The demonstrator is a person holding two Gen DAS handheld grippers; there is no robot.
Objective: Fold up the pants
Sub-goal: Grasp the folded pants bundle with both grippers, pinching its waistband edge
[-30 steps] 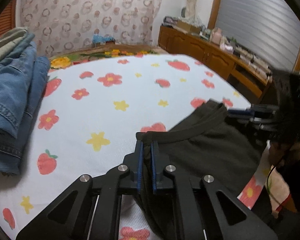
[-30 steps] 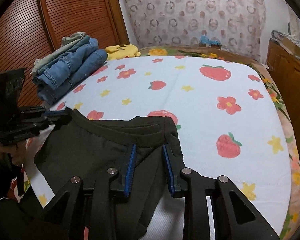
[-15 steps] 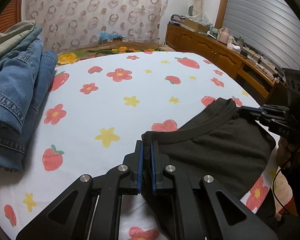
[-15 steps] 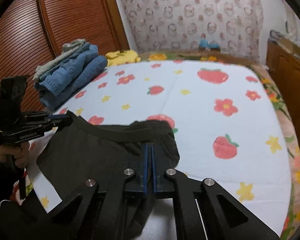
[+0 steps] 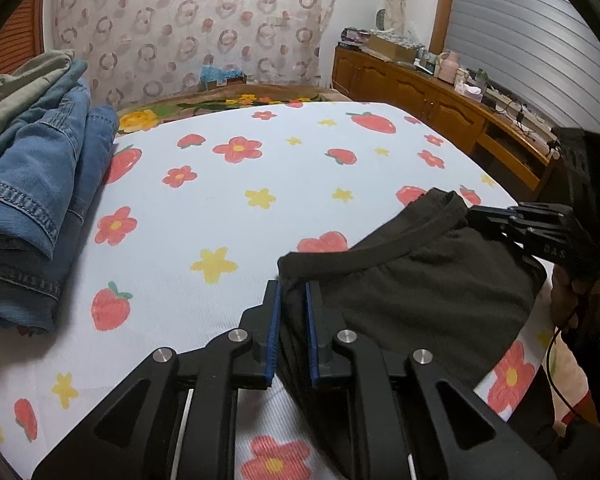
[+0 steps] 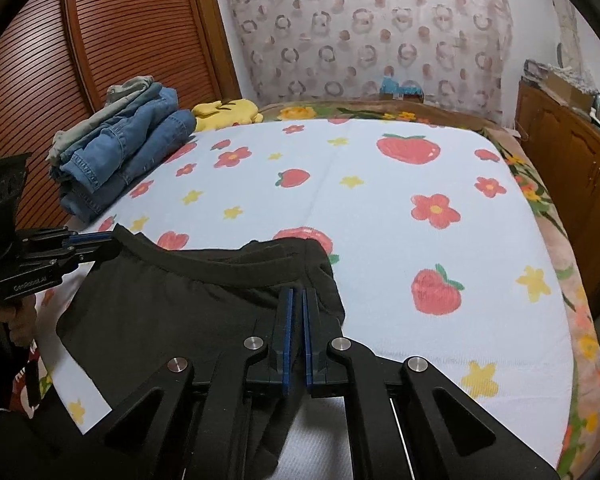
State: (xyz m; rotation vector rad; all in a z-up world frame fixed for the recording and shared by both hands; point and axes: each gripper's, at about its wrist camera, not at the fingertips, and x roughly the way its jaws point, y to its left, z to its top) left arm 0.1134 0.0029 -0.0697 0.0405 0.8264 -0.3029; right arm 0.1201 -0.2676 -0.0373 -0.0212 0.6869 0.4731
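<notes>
Right gripper (image 6: 295, 300), open a second ago, now clamped on waistband of dark olive fabric pants (image 6: 172, 304). Left gripper (image 5: 291, 298) still pinching other corner. I read both corners secured, pants spread between tongs, ready to lift onto strawberry-print bedsheet (image 6: 380, 200).

A bedroom in a home — the work surface is a bed (image 6: 380, 208) spread with a pale blue sheet printed with red strawberries and red and yellow flowers. A stack of folded blue denim jeans (image 5: 32, 200) sits on it near a reddish-brown louvred wooden wardrobe door (image 6: 112, 48). A sheer curtain patterned with brown rings (image 5: 188, 28) hangs behind the bed, and a yellow soft toy (image 6: 226, 112) lies at its far edge. Along one wall runs a low wooden sideboard (image 5: 440, 100) — cluttered with boxes and small household items — below a ribbed grey roller shutter (image 5: 528, 40).
</notes>
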